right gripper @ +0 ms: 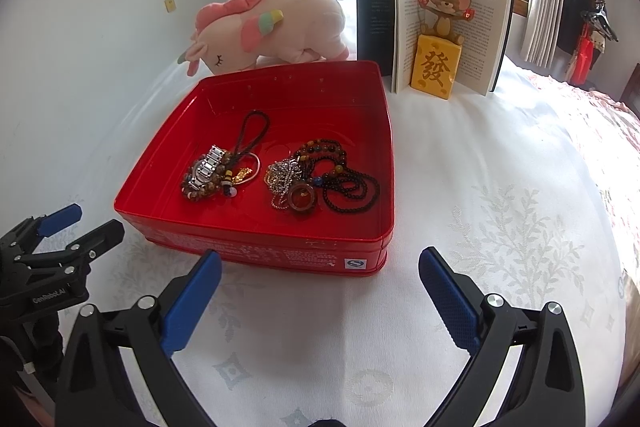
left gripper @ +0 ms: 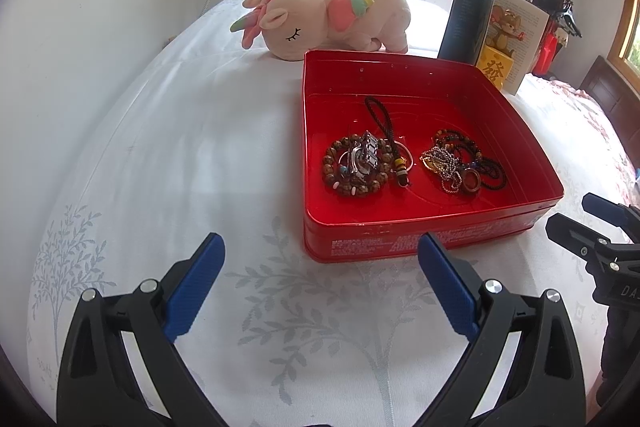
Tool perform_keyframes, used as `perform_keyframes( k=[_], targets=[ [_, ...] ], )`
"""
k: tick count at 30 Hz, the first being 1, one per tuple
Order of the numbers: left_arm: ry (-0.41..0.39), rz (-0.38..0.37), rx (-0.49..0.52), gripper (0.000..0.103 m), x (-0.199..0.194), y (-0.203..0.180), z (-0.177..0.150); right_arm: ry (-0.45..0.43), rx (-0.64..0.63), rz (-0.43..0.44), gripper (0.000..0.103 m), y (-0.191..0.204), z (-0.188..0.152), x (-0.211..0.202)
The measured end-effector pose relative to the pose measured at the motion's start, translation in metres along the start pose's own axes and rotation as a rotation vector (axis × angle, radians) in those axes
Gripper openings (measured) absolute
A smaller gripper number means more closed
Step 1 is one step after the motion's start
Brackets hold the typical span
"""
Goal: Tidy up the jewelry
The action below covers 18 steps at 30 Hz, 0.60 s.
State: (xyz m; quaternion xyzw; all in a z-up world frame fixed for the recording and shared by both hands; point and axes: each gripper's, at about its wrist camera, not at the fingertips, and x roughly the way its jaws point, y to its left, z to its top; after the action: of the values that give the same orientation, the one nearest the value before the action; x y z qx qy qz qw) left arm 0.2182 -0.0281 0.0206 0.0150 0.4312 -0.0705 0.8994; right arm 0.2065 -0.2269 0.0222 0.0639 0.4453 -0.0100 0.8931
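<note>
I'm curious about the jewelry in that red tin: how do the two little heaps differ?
The left heap has a silver metal watch lying on a ring of brown wooden beads, with a dark braided cord looping toward the back wall. The right heap is a tangle of silver chain, small black beads and a brown ring pendant, and it spreads wider. Both lie on the floor of the red tin, apart from each other.

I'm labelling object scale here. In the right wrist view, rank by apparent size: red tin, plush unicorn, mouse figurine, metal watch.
1. red tin
2. plush unicorn, though it sits farther back
3. mouse figurine
4. metal watch
</note>
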Motion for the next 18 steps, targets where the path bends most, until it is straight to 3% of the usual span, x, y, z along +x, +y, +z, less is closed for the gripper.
perform_keyframes(
  k=[18],
  targets=[
    [0.002,0.001,0.002,0.096,0.0001,-0.001,-0.001,-0.001,0.001,-0.006,0.099,0.0025,-0.0013,0.0002]
  ],
)
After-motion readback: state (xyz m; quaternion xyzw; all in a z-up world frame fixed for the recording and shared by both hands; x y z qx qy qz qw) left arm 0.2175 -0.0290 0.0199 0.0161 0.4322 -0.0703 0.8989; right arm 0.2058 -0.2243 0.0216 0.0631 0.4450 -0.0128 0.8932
